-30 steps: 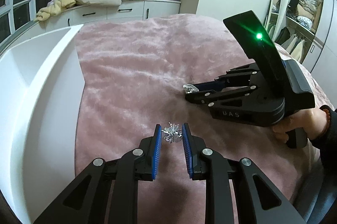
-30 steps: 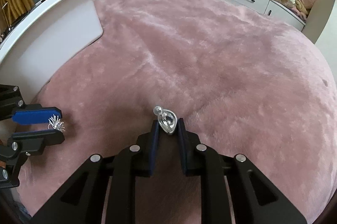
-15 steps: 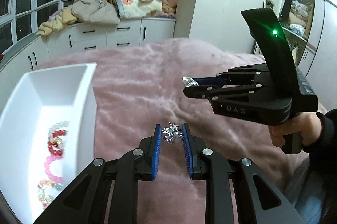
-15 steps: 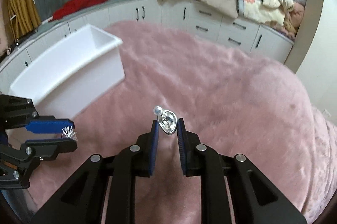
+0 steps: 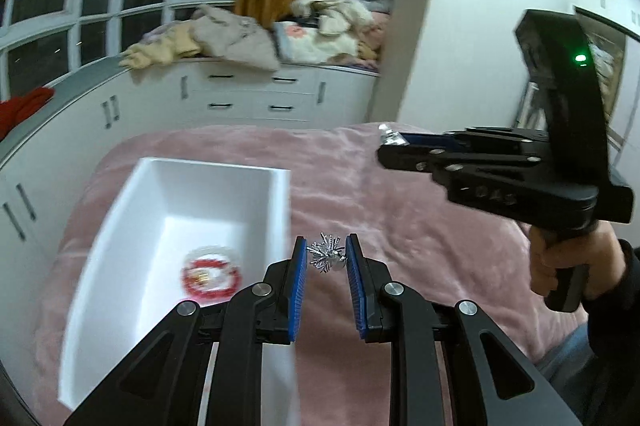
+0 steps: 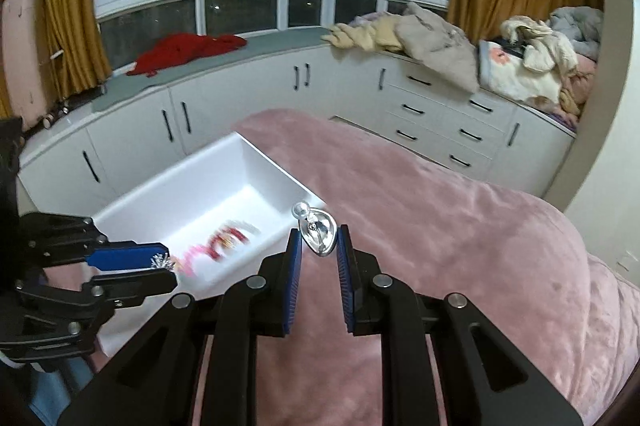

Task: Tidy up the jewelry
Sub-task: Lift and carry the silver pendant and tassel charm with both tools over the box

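Note:
My left gripper (image 5: 326, 252) is shut on a spiky silver brooch (image 5: 326, 256) and holds it in the air above the pink blanket, just right of the white box (image 5: 176, 186). My right gripper (image 6: 318, 240) is shut on a silver teardrop earring (image 6: 319, 231) and holds it up near the box's right corner. The white box (image 6: 256, 162) holds red and pink bead bracelets (image 5: 210, 272). The right gripper (image 5: 394, 142) shows in the left wrist view, the left gripper (image 6: 162, 264) in the right wrist view.
A pink fluffy blanket (image 6: 440, 226) covers the bed. White cabinets (image 6: 400, 98) with piled clothes (image 6: 432, 38) run under the windows behind it. A red cloth (image 6: 188, 48) lies on the window ledge. A white wall (image 5: 472, 46) stands to the right.
Both grippers have risen off the blanket with their pieces still held. The white box with the bracelets has come into view below and ahead of them.

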Action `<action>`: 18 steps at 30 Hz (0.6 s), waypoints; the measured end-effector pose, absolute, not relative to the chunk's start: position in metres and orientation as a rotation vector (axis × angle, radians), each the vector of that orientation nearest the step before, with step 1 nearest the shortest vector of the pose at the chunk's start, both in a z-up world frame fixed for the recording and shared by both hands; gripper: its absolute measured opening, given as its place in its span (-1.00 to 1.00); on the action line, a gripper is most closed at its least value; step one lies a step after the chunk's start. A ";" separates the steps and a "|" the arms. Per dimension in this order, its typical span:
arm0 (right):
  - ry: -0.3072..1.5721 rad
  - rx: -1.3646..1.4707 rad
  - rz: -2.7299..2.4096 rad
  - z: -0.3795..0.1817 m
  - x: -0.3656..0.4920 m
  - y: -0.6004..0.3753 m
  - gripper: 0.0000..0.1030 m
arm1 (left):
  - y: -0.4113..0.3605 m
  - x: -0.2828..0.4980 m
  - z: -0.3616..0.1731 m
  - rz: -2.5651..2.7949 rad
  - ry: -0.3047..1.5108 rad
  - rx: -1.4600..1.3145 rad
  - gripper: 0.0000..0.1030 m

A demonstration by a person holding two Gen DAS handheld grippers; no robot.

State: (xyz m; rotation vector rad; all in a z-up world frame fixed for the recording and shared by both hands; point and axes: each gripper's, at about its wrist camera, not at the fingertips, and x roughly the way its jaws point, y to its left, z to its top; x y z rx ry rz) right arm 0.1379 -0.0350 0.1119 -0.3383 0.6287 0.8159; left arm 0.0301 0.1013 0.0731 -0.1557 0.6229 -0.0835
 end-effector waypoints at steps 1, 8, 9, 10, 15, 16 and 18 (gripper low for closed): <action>0.631 -0.335 0.826 0.114 0.138 -0.027 -0.64 | 0.113 0.027 0.074 -0.061 0.626 -0.175 -0.52; 0.682 -0.329 0.899 0.107 0.141 0.035 -0.64 | 0.171 0.017 0.070 0.040 0.676 -0.212 -0.52; 0.700 -0.340 0.908 0.103 0.142 0.047 -0.64 | 0.176 0.018 0.069 0.041 0.682 -0.215 -0.52; 0.708 -0.349 0.913 0.099 0.142 0.054 -0.64 | 0.182 0.018 0.066 0.042 0.695 -0.221 -0.52; 0.775 -0.400 0.938 0.078 0.146 0.093 -0.64 | 0.194 0.022 0.050 0.055 0.766 -0.198 -0.52; 0.793 -0.405 0.944 0.073 0.148 0.099 -0.64 | 0.193 0.025 0.043 0.052 0.799 -0.183 -0.52; 0.823 -0.423 0.935 0.062 0.152 0.108 -0.64 | 0.189 0.030 0.032 0.059 0.843 -0.157 -0.52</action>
